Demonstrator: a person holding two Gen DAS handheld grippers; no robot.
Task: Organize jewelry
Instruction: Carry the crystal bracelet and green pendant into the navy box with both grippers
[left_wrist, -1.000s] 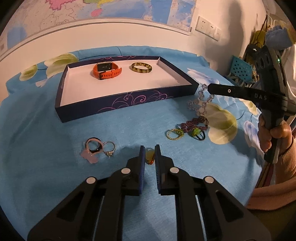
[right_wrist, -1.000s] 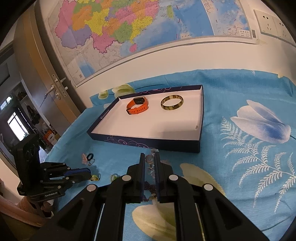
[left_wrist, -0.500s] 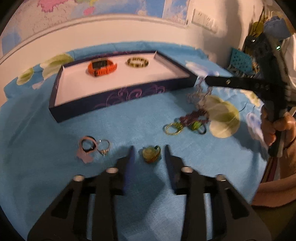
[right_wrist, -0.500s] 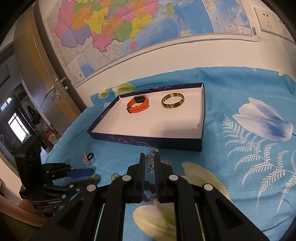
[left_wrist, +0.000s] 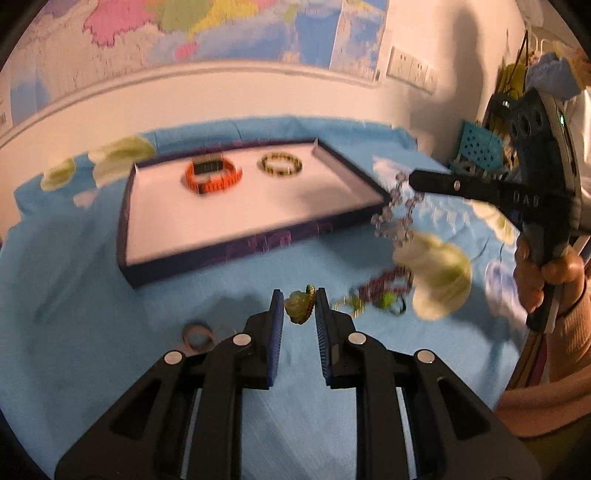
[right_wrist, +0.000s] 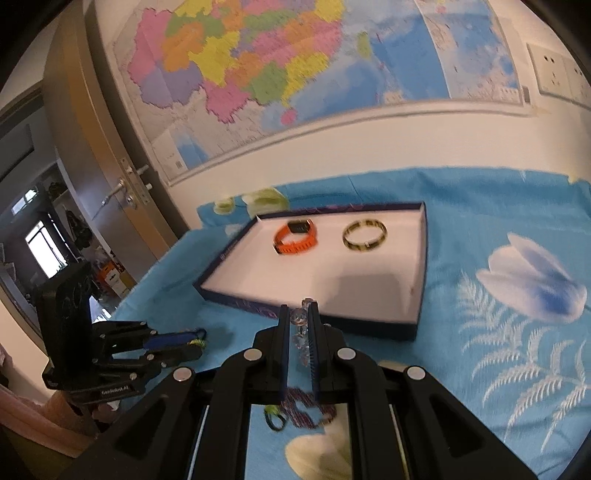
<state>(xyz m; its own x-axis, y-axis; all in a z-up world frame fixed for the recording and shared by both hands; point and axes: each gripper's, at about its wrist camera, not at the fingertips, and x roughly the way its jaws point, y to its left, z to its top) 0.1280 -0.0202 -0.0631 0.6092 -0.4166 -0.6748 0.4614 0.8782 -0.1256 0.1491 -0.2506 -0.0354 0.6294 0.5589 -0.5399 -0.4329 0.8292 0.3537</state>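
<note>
The tray (left_wrist: 255, 236) sits on the blue flowered cloth (left_wrist: 74, 288) near the wall, with an orange watch (left_wrist: 211, 176) and a mottled bangle (left_wrist: 280, 164) at its far end; the near half of its white floor is bare. Open cloth lies between the tray's front wall and both claws.

The left claw (left_wrist: 299, 314) has just been closing, and its pads now pinch a small green pendant (left_wrist: 300, 309). The right claw (right_wrist: 298, 323) is nearly closed on a clear bead bracelet (right_wrist: 300, 334), which hangs from its tips just by the tray's right front corner. Rings (left_wrist: 197, 332) and a dark red bead string (left_wrist: 388, 284) lie loose on the cloth.
</note>
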